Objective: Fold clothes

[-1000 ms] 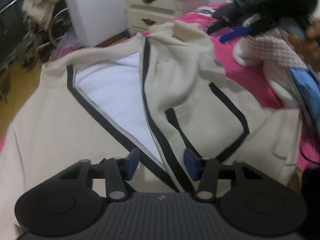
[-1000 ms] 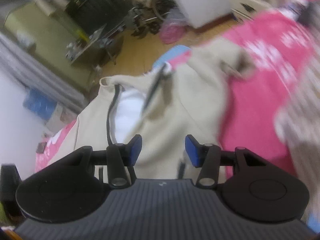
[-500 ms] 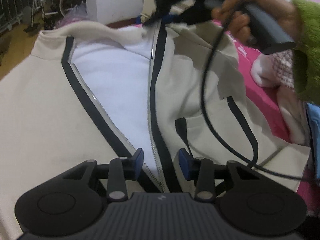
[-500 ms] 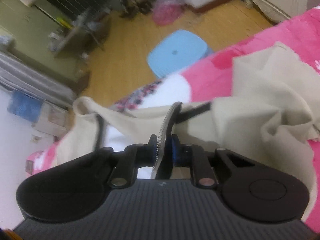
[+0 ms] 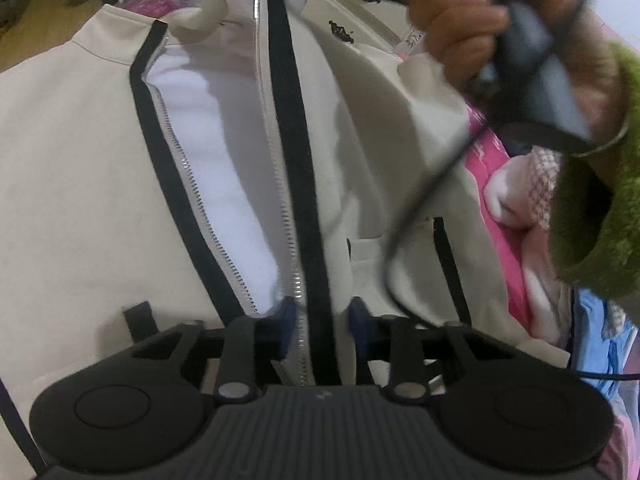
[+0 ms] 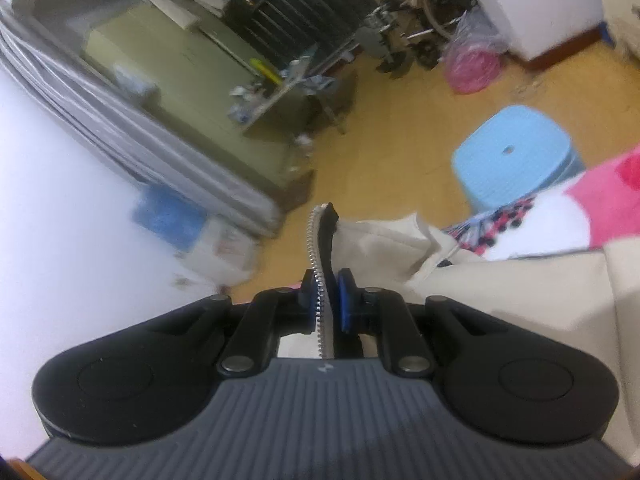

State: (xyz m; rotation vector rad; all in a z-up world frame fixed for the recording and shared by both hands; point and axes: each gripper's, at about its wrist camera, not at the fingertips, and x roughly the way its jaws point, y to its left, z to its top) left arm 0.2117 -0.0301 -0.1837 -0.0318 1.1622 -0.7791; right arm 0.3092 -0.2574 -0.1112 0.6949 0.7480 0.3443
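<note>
The jacket (image 5: 72, 184) lies face up on the bed (image 6: 612, 200), unzipped, its white lining (image 5: 224, 152) showing between the two dark-edged zipper (image 5: 294, 184) halves. Its collar end reaches the bed's floor-side edge, where the stool (image 6: 512, 160) stands below. The right gripper (image 6: 326, 300) is pressed together on the top of one zipper edge, just under the collar, and holds that edge lifted off the bed, so the strip runs taut and straight down the jacket's middle. The left gripper (image 5: 320, 316) sits low near the hem with its fingers spread to either side of that same strip; nothing is pinched there.

I judge the step to be drawing this front panel flat and aligned, ahead of a fold. To do it well:

- Keep the right pinch on the doubled band, not on the teeth alone (teeth slip).
- Close the left fingers squarely on the dark band near the hem, then tension the edge between the two grips.
- Lower both ends together so the panel lands without the crease now bunched by the pocket (image 5: 376, 264).
- Mind the cable (image 5: 420, 200) trailing across the cloth; it could drag the panel.
</note>
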